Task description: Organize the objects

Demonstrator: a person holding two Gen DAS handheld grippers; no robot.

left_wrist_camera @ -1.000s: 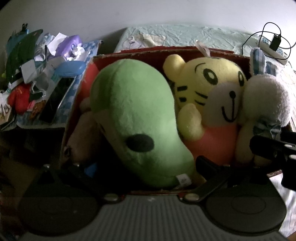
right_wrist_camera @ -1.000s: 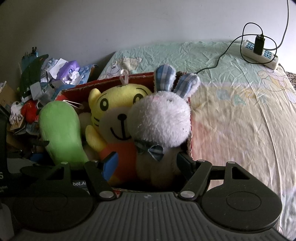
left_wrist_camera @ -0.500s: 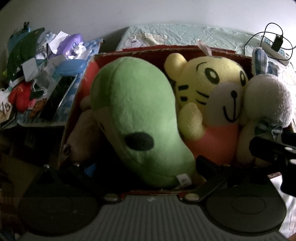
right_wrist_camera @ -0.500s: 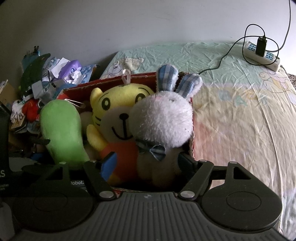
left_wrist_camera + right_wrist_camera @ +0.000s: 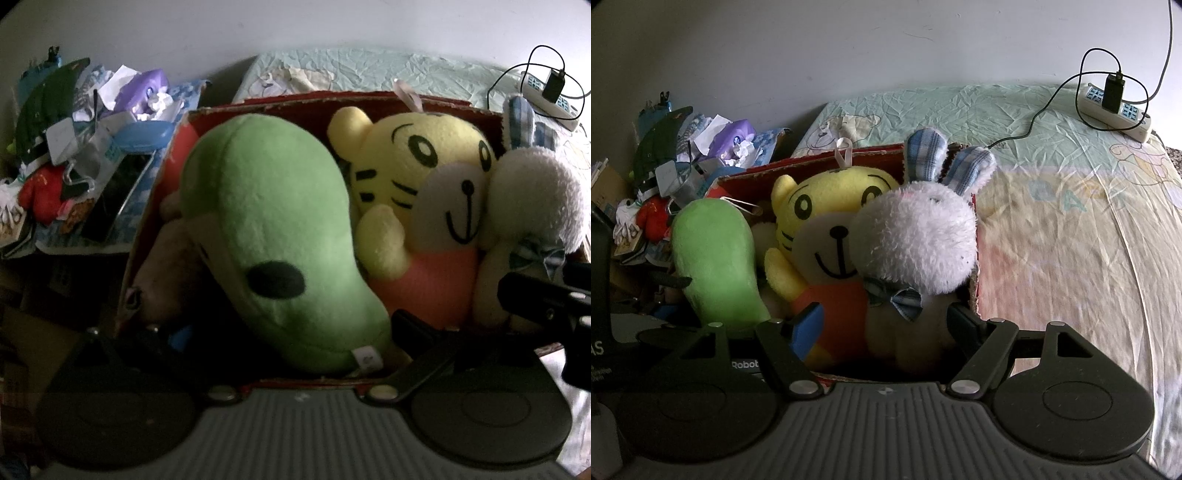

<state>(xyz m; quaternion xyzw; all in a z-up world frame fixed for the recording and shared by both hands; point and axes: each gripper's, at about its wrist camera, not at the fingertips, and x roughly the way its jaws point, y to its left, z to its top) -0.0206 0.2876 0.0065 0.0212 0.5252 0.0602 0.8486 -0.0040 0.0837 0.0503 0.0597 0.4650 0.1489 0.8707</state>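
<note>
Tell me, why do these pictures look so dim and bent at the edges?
Left wrist view: dark corners, deep shadow over the left gripper, green toy slightly soft. Right wrist view: brighter daylight on the bed sheet, bed edge curved by the fisheye lens, white rabbit fairly sharp.

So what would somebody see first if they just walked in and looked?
Probably the big green bean-shaped plush toy lying at the left of the red cardboard box. Beside it sits a smiling yellow tiger plush in an orange shirt, with a fluffy white rabbit plush with blue checked ears squeezed against the box's right wall.
</note>
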